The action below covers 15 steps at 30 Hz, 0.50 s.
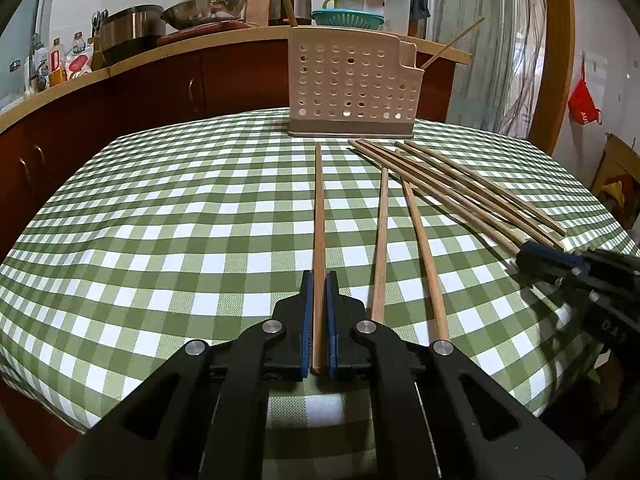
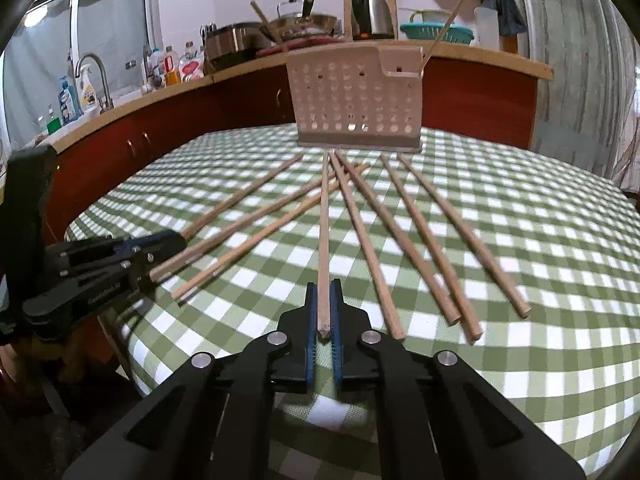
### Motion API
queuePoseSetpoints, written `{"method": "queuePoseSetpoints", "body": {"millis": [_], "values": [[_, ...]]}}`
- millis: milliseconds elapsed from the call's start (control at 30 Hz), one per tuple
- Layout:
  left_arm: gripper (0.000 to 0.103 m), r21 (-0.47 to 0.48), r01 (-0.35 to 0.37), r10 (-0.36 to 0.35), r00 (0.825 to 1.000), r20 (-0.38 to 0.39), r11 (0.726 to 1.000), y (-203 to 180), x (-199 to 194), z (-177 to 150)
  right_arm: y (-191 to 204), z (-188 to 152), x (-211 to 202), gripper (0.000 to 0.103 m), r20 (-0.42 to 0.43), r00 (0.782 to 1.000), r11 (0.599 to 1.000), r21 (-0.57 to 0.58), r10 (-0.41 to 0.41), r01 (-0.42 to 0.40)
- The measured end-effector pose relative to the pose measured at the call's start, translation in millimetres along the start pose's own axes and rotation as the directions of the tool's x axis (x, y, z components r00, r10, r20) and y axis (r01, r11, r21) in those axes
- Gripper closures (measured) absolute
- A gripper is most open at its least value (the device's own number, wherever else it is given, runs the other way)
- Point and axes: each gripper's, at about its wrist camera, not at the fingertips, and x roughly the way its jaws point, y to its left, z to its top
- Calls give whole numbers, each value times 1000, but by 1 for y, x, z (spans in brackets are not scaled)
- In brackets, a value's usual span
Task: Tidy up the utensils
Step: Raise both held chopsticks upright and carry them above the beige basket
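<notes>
1. Your left gripper (image 1: 319,280): jaws pinched on one wooden chopstick (image 1: 319,216), which runs forward between the blue pads (image 1: 307,320) toward the holder.
2. Your right gripper (image 2: 324,292): jaws pinched on the near end of a second chopstick (image 2: 324,240); its far tip lies close to the holder's base.
3. Perforated beige utensil holder (image 1: 348,84): upright at the far edge of the table, with one chopstick (image 1: 452,44) leaning out of its right-hand compartment.
4. Loose chopsticks (image 2: 424,240): lying on the cloth to the right of your right gripper, fanned out from the holder; two more (image 1: 400,240) lie between your two grippers.
5. Green-and-white checked tablecloth (image 1: 180,220): covers the table under everything.
6. Kitchen counter (image 2: 240,76) behind: kettle (image 2: 374,14), wok (image 1: 204,10), teal colander (image 1: 347,17), bottles (image 2: 176,64).
</notes>
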Motion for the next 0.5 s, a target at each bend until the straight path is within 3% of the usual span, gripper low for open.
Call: {"method": "queuePoseSetpoints", "body": {"millis": [267, 500], "values": [[96, 5, -26, 25, 997, 72, 1000, 1, -19, 12, 0, 17, -26, 96, 92, 995, 999, -13, -30, 32], [96, -16, -51, 53, 982, 182, 999, 10, -53, 42, 0, 44, -53, 96, 173, 985, 1000, -10, -27, 29]]}}
